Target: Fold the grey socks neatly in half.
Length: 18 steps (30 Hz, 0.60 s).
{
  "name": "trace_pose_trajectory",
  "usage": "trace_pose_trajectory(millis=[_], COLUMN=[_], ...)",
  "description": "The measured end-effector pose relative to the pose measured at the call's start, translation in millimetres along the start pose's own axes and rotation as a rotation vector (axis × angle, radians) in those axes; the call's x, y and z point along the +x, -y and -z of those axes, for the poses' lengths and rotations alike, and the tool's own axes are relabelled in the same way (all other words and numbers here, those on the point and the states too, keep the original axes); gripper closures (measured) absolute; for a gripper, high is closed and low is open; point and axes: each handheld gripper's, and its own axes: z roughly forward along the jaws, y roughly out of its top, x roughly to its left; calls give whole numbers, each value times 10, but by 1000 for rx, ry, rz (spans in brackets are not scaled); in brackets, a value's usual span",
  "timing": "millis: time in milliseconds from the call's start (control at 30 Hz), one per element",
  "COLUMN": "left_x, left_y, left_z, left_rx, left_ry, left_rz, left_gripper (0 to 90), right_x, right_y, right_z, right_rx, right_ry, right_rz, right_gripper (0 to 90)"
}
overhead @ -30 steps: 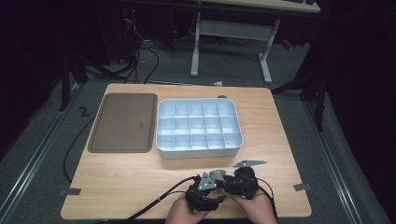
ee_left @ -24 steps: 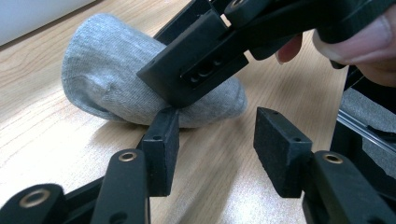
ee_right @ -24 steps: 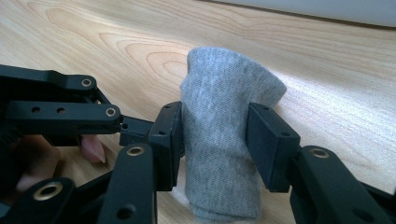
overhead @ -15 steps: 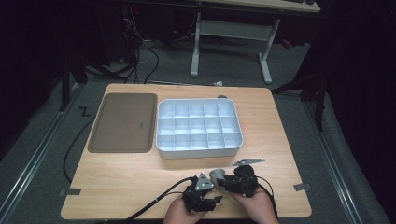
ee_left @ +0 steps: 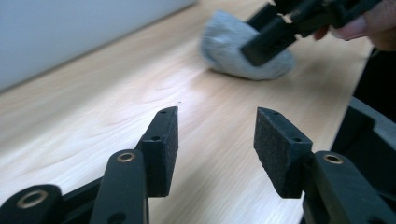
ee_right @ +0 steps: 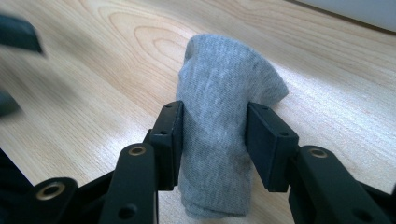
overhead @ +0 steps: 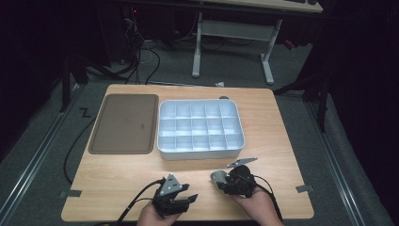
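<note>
A rolled grey sock (ee_right: 219, 88) stands between the pads of my right gripper (ee_right: 215, 135), which touch it on both sides; these jaws have just been opening a little with the sock still between them. In the high view that sock (overhead: 216, 177) sits at the tip of the right gripper (overhead: 225, 181), near the table's front edge. My left gripper (overhead: 190, 198) is to its left, open, with bare wood between its pads (ee_left: 161, 140). From the left gripper (ee_left: 215, 140), the sock (ee_left: 229, 51) lies ahead, apart from it.
A white tray with several empty compartments (overhead: 162, 141) stands mid-table, just beyond the hands. A flat brown tray (overhead: 123, 123) lies to its left. The wooden table's front edge (overhead: 108, 217) runs right under the hands, and cables trail off it.
My left gripper has drawn away to the left from the sock and the right gripper. The right hand has stayed in place with the sock.
</note>
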Motion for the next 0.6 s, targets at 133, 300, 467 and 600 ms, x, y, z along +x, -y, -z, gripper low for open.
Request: trace_pose_trajectory(millis=[133,300,467,600], left_x=[157,379,568,681], left_y=[80,172,237,308], left_z=[170,328,509,616], left_rx=[-20,-52,-58,-93], left_ry=[-82,-136,-189,-235], left_rz=[-10,31,31,49], left_gripper=[487,464,459,448], right_x=[15,15,33,67], right_y=[-21,-32,-79,-120], right_z=[-9,-18,-28,-34], right_rx=[23,45,85,117], right_ry=[11,20,32,50], right_rz=[12,30,40,55], right_gripper=[571,559,555,558])
